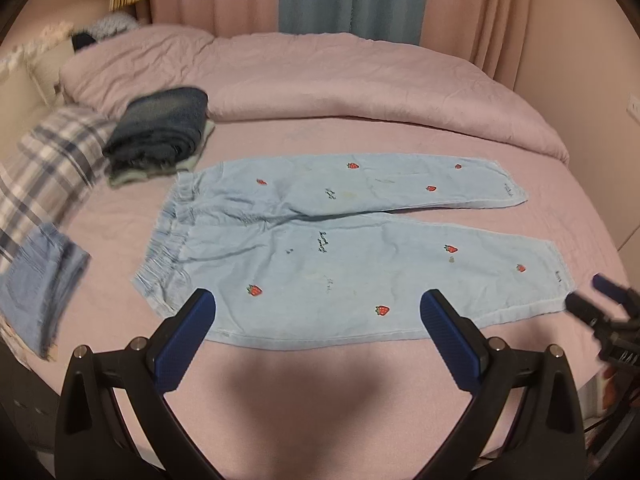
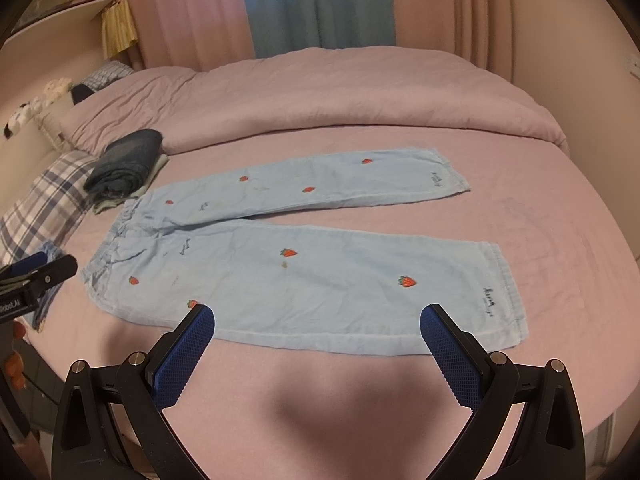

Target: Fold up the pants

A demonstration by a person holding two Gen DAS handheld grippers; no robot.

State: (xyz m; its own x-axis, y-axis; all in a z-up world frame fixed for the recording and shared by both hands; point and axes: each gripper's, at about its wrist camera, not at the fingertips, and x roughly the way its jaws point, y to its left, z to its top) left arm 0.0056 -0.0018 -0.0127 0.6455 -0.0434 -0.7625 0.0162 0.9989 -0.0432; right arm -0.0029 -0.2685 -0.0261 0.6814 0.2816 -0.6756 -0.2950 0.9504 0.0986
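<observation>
Pink bed [image 2: 520,240]: pants [image 2: 304,280] flat, apparently just beyond both spread, empty jaws.

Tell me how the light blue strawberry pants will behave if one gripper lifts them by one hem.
The pants lie flat with soft wrinkles, so they probably hang limp. The cloth looks thin, likely light. The waistband is gathered, so it may bunch.

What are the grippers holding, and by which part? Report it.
Nothing is held. The left gripper and right gripper both hover with jaws wide apart above the near edge of the flat pants.
</observation>
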